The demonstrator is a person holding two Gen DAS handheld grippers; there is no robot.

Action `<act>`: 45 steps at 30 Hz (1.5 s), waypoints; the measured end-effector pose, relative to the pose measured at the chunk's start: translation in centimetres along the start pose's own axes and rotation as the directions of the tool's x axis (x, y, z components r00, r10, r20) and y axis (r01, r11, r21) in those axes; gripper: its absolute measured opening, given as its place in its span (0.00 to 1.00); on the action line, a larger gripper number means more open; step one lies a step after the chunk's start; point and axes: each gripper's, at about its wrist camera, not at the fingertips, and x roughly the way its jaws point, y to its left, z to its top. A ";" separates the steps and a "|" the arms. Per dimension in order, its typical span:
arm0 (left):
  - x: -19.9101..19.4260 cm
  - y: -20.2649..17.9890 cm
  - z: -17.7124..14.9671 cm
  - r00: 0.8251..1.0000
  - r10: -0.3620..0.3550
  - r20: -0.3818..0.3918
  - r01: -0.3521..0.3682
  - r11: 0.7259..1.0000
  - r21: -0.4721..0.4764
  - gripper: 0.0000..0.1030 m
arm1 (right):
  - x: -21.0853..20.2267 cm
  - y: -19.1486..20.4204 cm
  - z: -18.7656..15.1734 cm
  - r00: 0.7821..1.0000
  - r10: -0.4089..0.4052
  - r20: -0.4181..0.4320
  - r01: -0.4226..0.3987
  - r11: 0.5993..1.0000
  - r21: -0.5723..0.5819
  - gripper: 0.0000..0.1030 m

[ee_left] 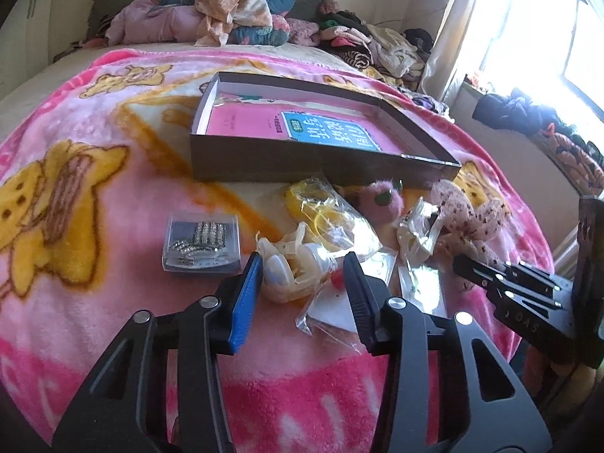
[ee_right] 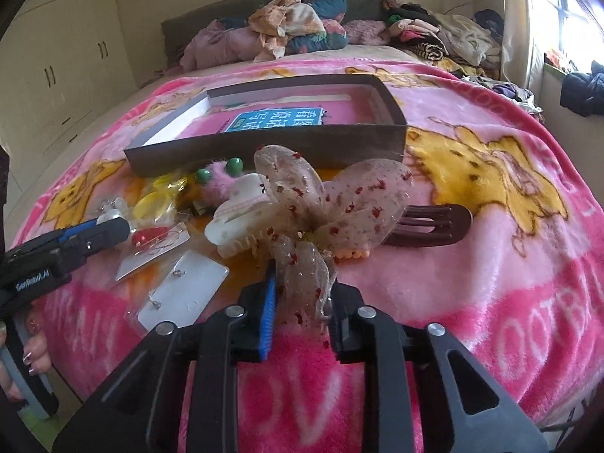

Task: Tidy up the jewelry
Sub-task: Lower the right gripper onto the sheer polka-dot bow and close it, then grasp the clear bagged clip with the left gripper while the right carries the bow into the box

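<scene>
The right tool (ee_right: 302,294) seems clamped on the gauzy bow (ee_right: 324,196); the left tool (ee_left: 305,275) gapes over bagged trinkets (ee_left: 298,268).

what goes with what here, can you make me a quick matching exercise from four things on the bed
Things:
1. mesh bow
2. brown comb
3. pink book
4. clear case of rings

Places:
A. inside the open box
B. on the blanket, left of the left gripper
C. between the right gripper fingers
D. on the blanket behind the bow

Pairs: 1-C, 2-D, 3-A, 4-B
</scene>
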 end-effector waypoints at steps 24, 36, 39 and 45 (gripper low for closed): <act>-1.5 0.4 3.4 0.996 -0.077 0.047 0.076 0.997 0.019 0.26 | -3.9 -0.6 1.2 0.993 0.051 0.109 -0.055 0.998 0.029 0.15; 0.0 -0.8 8.0 0.992 -0.054 0.116 0.044 0.995 0.087 0.26 | -2.9 -1.7 5.0 0.991 0.057 0.118 -0.060 0.998 0.021 0.15; 0.8 -0.4 9.1 0.993 -0.040 0.113 0.030 0.996 0.087 0.26 | -2.7 -2.1 6.1 0.990 0.046 0.132 -0.050 0.998 0.027 0.15; 3.0 0.3 10.5 0.994 -0.006 0.106 -0.003 0.996 0.087 0.26 | -1.9 -2.8 8.4 0.989 0.034 0.141 -0.040 0.999 0.036 0.15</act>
